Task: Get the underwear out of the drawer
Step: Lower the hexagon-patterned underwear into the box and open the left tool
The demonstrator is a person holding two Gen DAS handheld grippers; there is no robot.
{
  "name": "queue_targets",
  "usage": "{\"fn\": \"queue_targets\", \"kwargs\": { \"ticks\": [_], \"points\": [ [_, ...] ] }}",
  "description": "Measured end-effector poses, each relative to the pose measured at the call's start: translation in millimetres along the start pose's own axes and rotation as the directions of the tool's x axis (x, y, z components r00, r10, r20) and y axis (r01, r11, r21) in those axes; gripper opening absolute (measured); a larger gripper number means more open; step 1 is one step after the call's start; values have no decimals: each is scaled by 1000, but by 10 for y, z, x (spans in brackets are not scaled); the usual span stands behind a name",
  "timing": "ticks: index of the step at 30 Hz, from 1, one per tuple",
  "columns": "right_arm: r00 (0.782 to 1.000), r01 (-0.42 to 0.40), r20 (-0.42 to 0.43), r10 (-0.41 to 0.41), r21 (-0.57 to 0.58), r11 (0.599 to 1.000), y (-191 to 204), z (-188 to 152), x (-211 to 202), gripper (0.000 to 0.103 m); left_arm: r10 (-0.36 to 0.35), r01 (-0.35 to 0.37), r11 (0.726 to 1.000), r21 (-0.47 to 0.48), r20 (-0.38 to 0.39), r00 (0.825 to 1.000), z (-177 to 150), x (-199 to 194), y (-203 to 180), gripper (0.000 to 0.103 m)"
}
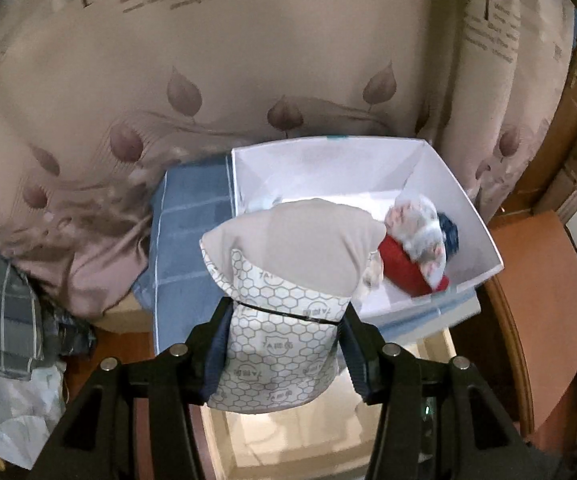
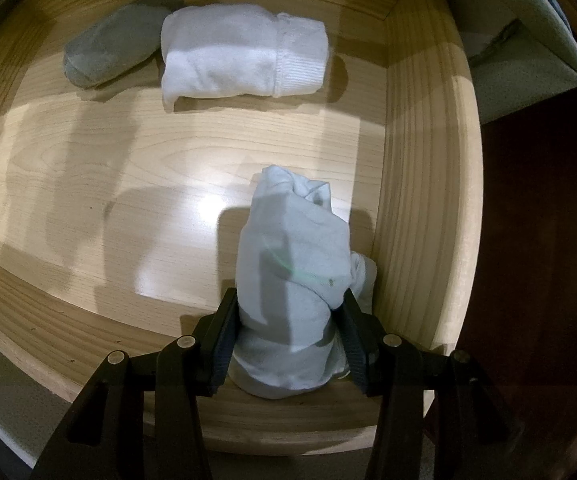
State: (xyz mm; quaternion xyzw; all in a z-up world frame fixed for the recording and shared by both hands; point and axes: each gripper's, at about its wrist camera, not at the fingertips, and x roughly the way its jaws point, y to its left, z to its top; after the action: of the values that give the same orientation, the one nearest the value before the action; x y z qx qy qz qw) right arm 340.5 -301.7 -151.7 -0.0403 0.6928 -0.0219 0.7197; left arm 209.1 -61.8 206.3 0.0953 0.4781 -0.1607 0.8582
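In the left wrist view a rumpled leaf-print curtain point(image 1: 136, 92) fills the far left, with a plaid cloth point(image 1: 4, 312) bunched at the near left edge. The left gripper point(image 1: 284, 344) is clamped on a rolled pair of underwear with a honeycomb print and beige lining point(image 1: 284, 312); the roll stands with its long axis running away from the gripper and hides part of what lies beyond. Just past it, slightly right, sits an open white box point(image 1: 328, 156) resting on a blue checked cloth point(image 1: 186, 224). Inside the box, toward its right wall, lie a red roll point(image 1: 404, 268), a floral roll point(image 1: 420, 228) and a dark blue one point(image 1: 450, 230), pressed together. By my reading the box is the drop point, so the coming move turns on it lying directly ahead of the held roll.

In the right wrist view the wooden drawer point(image 2: 420, 184) is seen from above. At its far left lies a grey roll point(image 2: 108, 48), touching a white folded pair point(image 2: 244, 56) to its right, both lying crosswise. Near the right wall the right gripper point(image 2: 288, 340) is closed on a pale blue-grey roll point(image 2: 292, 264), whose near end is cut off behind the fingers. Whether that roll rests on the drawer floor or hangs just clear is hard to tell.
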Motion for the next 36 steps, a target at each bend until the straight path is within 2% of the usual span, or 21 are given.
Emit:
{"fn": "queue_targets", "kwargs": {
  "ticks": [7,13,18,22,24,32,36],
  "points": [
    [1000,-1,1,1,-4,1000,21,6,12,46,28,-28,1000,4,22,999,446,284,-44,51],
    [1000,-2,2,2,-2,1000,22,10,17,46,25,-26,1000,-13,-27,999,631,711,-27,51],
    [1000,-4,4,4,-2,1000,-25,30,33,46,51,-51,999,2,-72,996,614,1004,-38,50],
    [1000,-8,9,8,2,1000,-49,4,45,46,43,-43,999,4,-100,994,543,1232,-55,49],
    [1000,-8,10,8,1,1000,-51,6,46,45,56,-55,998,14,-95,994,527,1278,-81,49],
    [1000,-4,9,4,0,1000,2,12,81,45,41,-42,999,-7,-92,995,549,1271,-55,50],
    [1000,-4,9,4,0,1000,-9,12,78,45,30,-31,999,-9,-88,996,555,1209,-54,55]
  ]
}}
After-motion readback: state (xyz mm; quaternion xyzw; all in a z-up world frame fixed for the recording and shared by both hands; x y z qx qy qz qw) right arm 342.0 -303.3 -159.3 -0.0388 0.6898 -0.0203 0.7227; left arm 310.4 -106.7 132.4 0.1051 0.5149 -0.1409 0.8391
